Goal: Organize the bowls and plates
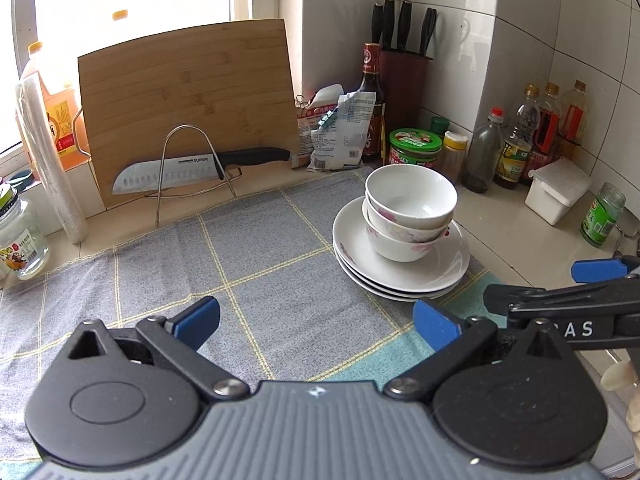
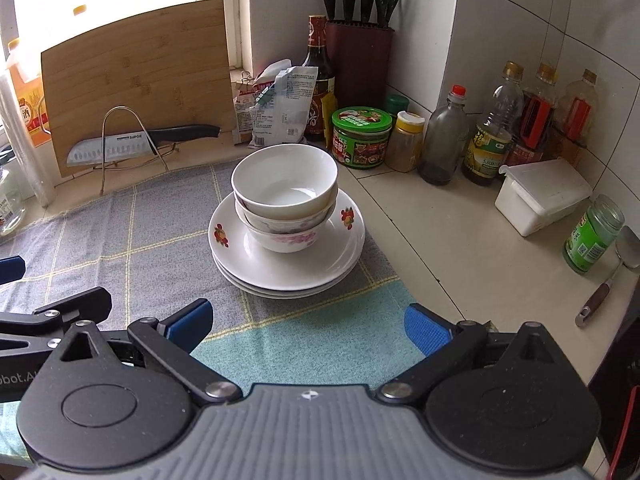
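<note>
The checked cloth (image 2: 132, 216) covered most of the counter (image 2: 448, 232), running from the near edge up toward twelve o'clock, where a bamboo cutting board (image 2: 136, 68) leaned against the window with a knife (image 2: 132, 142) resting in a wire rack in front of it. On the cloth, at about twelve o'clock from the right gripper and one o'clock from the left, sat the stack of plates (image 2: 332, 252): three white plates, flower-printed on the top rim. Nested in the middle of the top plate stood the stack of bowls (image 2: 286, 200), three deep, the uppermost plain white and sitting slightly tilted on the flowered ones below.

Bottles and jars lined the tiled wall from one to three o'clock, with a white lidded box (image 2: 540, 196) near the corner.

Both tools hovered short of the crockery, touching nothing. The left gripper (image 1: 316, 320) had its blue pads spread wide and empty; the right gripper (image 2: 306, 322) was likewise spread, with nothing between its pads.

The sorting looked essentially finished, everything gathered into one pile. If any step remained, it was probably squaring up the tilted top bowl. To do that well, a pad should come in over the rim, pinch the wall lightly, and settle it level without dragging the bowls across the glazed plate.
</note>
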